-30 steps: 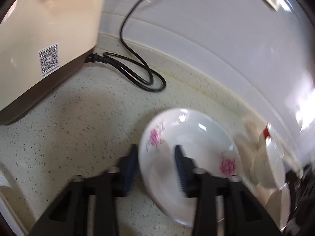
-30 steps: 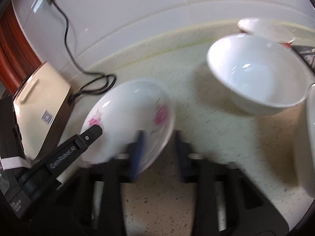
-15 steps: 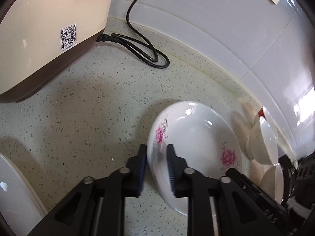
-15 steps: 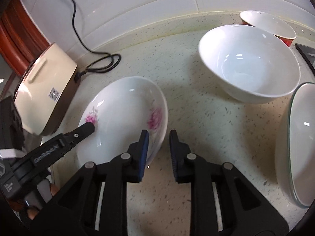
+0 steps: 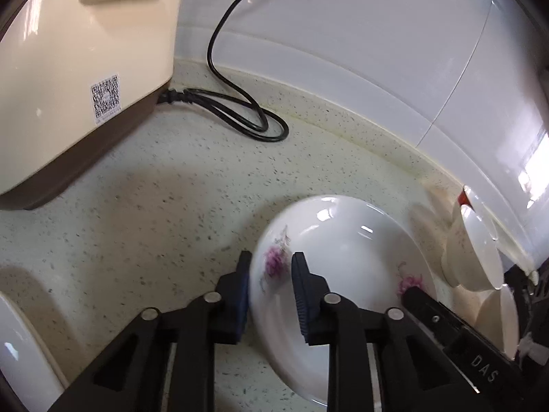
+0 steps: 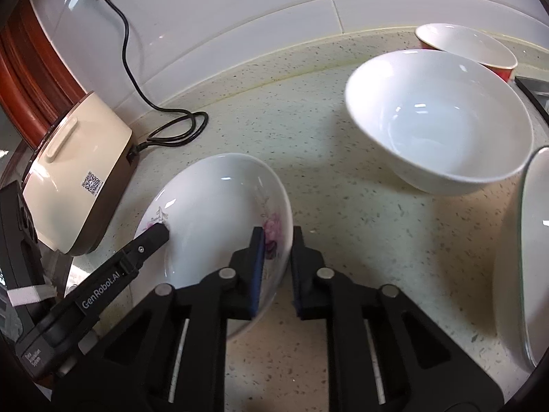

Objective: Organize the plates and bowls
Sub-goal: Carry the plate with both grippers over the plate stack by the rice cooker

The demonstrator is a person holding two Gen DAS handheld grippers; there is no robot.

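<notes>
A white deep plate with pink flowers point(image 5: 350, 240) point(image 6: 212, 206) sits tilted just above the speckled counter point(image 6: 326, 171), held from two sides. My left gripper point(image 5: 271, 274) straddles its left rim, one pad outside and one inside. Its jaws are closing, and the outer pad touches the wall. My right gripper point(image 6: 276, 237) is shut on the opposite rim, beside a pink flower. In the right wrist view, one of the left gripper's fingers point(image 6: 151, 238) rests on the far rim. In the left wrist view, one of the right gripper's fingers point(image 5: 411, 292) does the same.
A large white bowl point(image 6: 442, 120) stands to the right, with a small red-sided bowl point(image 6: 470, 41) behind it. Another white dish point(image 6: 528, 257) lies at the right edge. A cream appliance point(image 5: 75, 68) and its black cord point(image 5: 240, 110) are at the left by the tiled wall.
Both pairs of jaws have narrowed around the plate's rim since a second ago, and the right pair now pinches it. The plate has stayed in nearly the same spot.
</notes>
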